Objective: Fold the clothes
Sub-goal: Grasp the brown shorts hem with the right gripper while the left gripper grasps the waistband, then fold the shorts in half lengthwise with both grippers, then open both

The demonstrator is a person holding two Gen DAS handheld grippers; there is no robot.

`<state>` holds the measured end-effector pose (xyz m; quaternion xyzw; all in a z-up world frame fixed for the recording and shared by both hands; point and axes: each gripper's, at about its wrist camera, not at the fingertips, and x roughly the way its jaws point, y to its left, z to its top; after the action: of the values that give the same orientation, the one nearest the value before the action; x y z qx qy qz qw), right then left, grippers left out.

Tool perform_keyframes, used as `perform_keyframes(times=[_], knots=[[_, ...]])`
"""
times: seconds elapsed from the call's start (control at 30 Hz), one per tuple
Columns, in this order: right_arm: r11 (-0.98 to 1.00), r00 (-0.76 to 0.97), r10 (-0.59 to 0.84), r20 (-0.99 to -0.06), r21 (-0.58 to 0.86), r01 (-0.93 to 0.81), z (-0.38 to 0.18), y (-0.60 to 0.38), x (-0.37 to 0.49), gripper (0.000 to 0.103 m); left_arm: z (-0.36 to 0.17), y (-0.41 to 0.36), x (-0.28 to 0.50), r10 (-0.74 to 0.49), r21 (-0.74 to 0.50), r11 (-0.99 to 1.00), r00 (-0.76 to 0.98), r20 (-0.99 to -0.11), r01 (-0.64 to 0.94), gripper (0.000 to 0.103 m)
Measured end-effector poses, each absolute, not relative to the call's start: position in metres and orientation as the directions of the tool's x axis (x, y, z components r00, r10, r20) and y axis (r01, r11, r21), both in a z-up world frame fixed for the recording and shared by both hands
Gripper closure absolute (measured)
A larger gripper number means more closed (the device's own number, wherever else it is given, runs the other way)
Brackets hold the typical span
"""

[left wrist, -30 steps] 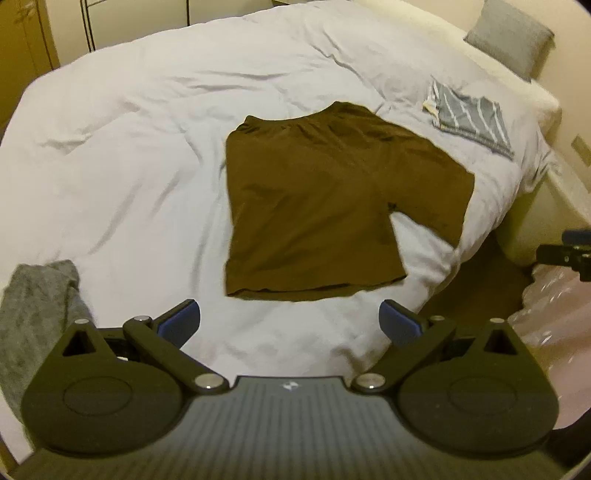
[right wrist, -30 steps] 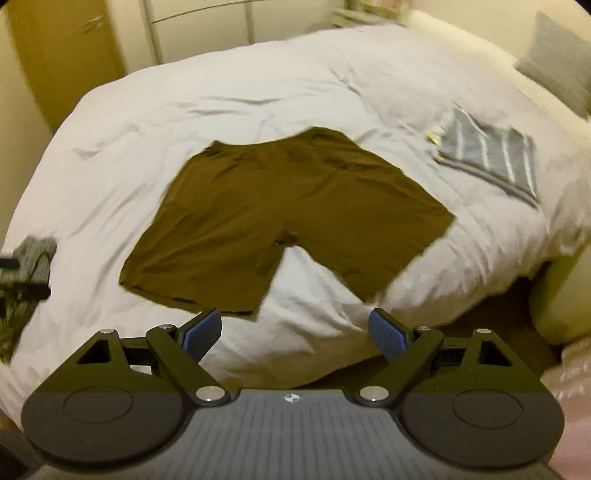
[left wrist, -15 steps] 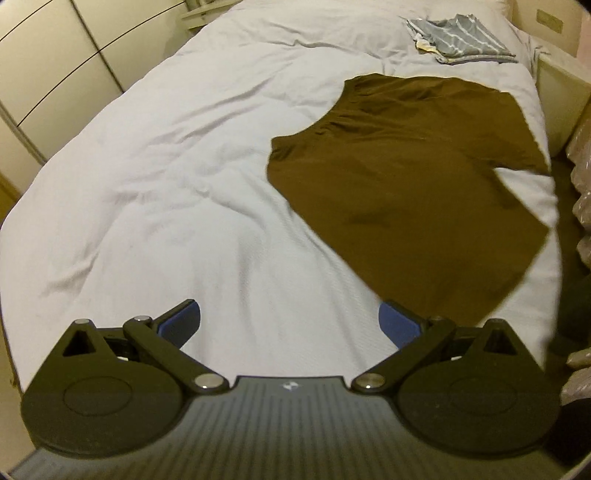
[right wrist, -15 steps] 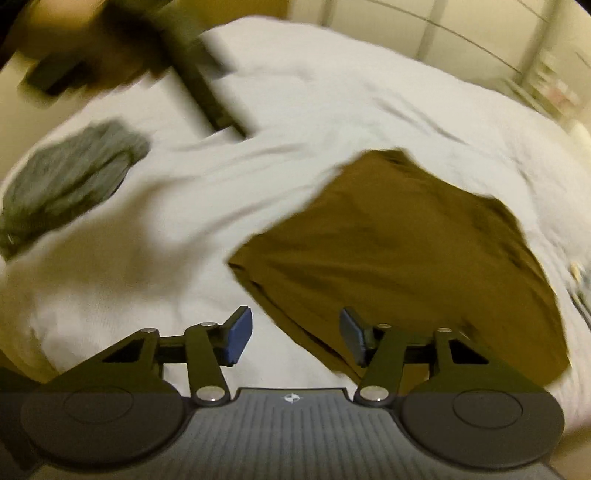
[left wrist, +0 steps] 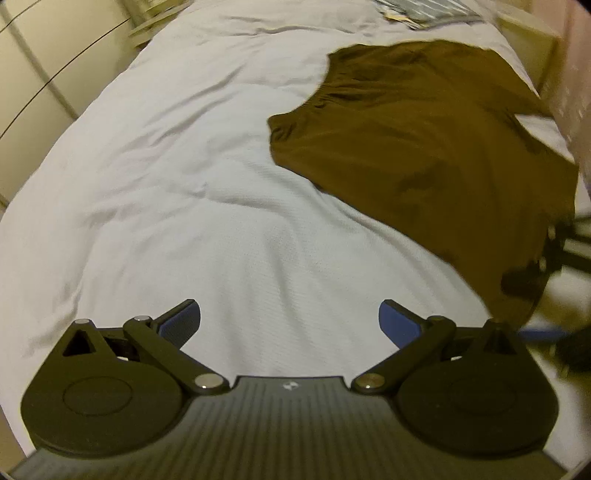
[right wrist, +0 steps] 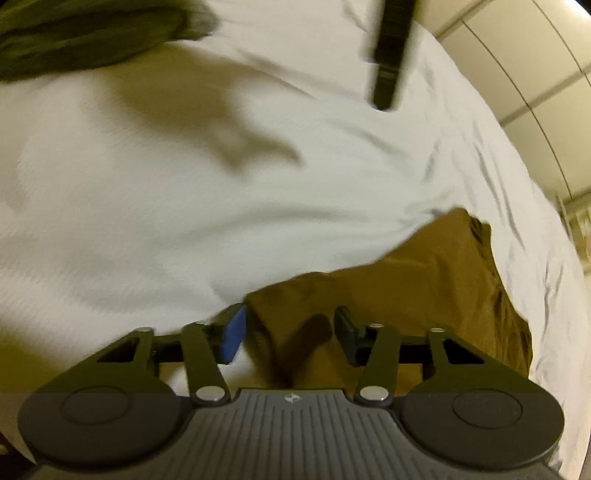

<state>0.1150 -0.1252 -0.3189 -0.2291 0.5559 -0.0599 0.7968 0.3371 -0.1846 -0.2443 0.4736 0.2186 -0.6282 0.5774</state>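
Left wrist view: left gripper [left wrist: 290, 319] has its jaws spread wide over bare white duvet [left wrist: 184, 184], holding nothing. The brown shorts [left wrist: 424, 147] lie flat off to the right, their near corner lost in blur. Right wrist view: right gripper [right wrist: 290, 338] is partly closed, jaws straddling a shorts [right wrist: 424, 280] corner, can't tell if they pinch. A blurry grey garment [right wrist: 92, 33] is cut off at top left.

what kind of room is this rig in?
Most likely a bedroom. A bed with a rumpled white duvet fills both views, pale wardrobe-style doors run alongside it, and clothes lie on top: brown shorts and a folded striped garment.
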Motion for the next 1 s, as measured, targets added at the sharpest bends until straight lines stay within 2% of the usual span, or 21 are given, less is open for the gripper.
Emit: perform_keyframes(times=[0.03, 0.07, 0.2, 0.33, 0.57, 0.63, 0.73, 0.77, 0.8, 0.87, 1.0], knots=[[0.903, 0.354, -0.346, -0.869, -0.411, -0.125, -0.316, -0.132, 0.119, 0.092, -0.248, -0.187, 0.337, -0.519, 0.288, -0.268, 0.114, -0.847, 0.920, 0.002], [0.916, 0.354, -0.340, -0.871, -0.392, -0.085, -0.310, -0.141, 0.120, 0.097, -0.252, -0.191, 0.336, -0.521, 0.301, -0.298, 0.110, -0.846, 0.906, 0.003], [0.948, 0.433, -0.305, -0.848, -0.316, 0.048, -0.272, -0.164, 0.113, 0.098, -0.268, -0.212, 0.332, -0.561, 0.375, -0.440, 0.076, -0.824, 0.816, 0.009], [0.956, 0.479, -0.290, -0.828, -0.225, 0.189, -0.236, -0.187, 0.099, 0.098, -0.293, -0.245, 0.325, -0.622, 0.491, -0.576, 0.039, -0.782, 0.654, 0.013], [0.915, 0.529, -0.313, -0.789, -0.101, 0.391, -0.183, -0.220, 0.071, 0.098, -0.330, -0.309, 0.313, -0.675, 0.618, -0.694, -0.035, -0.737, 0.369, 0.016], [0.911, 0.528, -0.309, -0.791, -0.085, 0.404, -0.179, -0.223, 0.067, 0.098, -0.340, -0.327, 0.310, -0.685, 0.647, -0.710, -0.060, -0.726, 0.279, 0.024], [0.904, 0.529, -0.302, -0.793, -0.063, 0.423, -0.172, -0.227, 0.062, 0.098, -0.351, -0.346, 0.307, -0.689, 0.671, -0.721, -0.075, -0.721, 0.171, 0.053], [0.902, 0.530, -0.299, -0.794, -0.054, 0.429, -0.170, -0.228, 0.060, 0.098, -0.353, -0.351, 0.308, -0.687, 0.673, -0.724, -0.069, -0.723, 0.151, 0.069], [0.899, 0.534, -0.295, -0.792, -0.041, 0.435, -0.168, -0.229, 0.058, 0.098, -0.352, -0.355, 0.308, -0.687, 0.675, -0.725, -0.062, -0.724, 0.136, 0.080], [0.891, 0.541, -0.291, -0.789, -0.017, 0.454, -0.164, -0.235, 0.055, 0.098, -0.348, -0.362, 0.309, -0.676, 0.667, -0.734, -0.052, -0.735, 0.125, 0.095], [0.857, 0.539, -0.310, -0.783, 0.015, 0.516, -0.148, -0.256, 0.035, 0.098, -0.325, -0.372, 0.303, -0.662, 0.647, -0.743, -0.050, -0.748, 0.172, 0.099]])
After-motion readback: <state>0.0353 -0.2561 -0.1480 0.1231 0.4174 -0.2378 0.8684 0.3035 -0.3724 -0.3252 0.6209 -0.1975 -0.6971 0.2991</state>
